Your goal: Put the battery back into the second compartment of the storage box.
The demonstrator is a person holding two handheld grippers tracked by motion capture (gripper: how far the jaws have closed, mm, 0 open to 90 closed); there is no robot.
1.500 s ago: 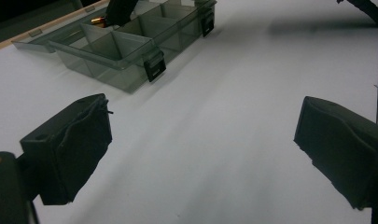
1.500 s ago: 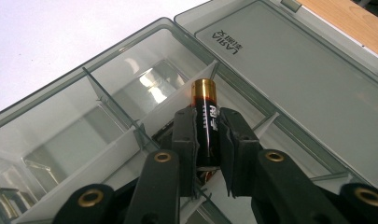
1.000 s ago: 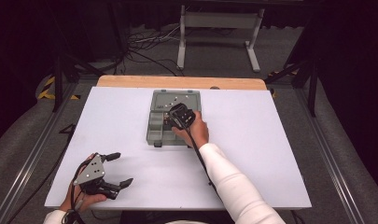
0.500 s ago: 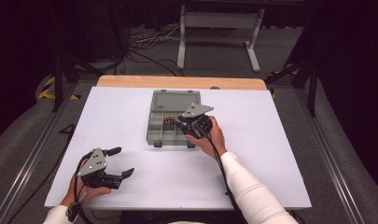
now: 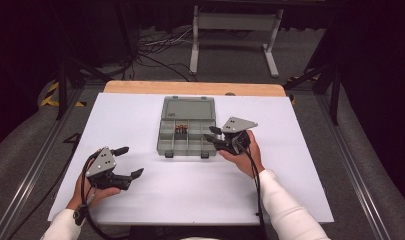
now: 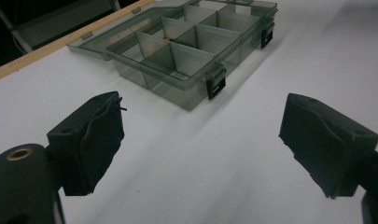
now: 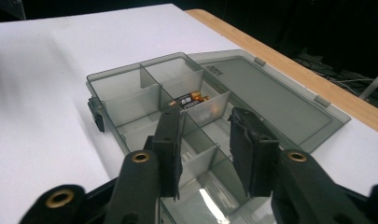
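High view: the right tool [image 5: 216, 136], empty jaws just opening, hovers beside the open grey plastic compartment box [image 5: 184, 131]; the left tool [image 5: 126, 161] gapes empty.

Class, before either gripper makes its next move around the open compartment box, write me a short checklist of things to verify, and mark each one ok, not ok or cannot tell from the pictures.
1. Compartment box lid lies open and flat behind the tray: ok.
2. Batteries sit inside one middle compartment, below the dividers: ok.
3. Right gripper is empty; its jaws have just been opening, nothing between them: ok.
4. Left gripper open, nothing between its jaws, well short of the box: ok.
5. Right gripper is off the box's right edge: cannot tell, it hovers very close.
6. Front latches hang free: ok.
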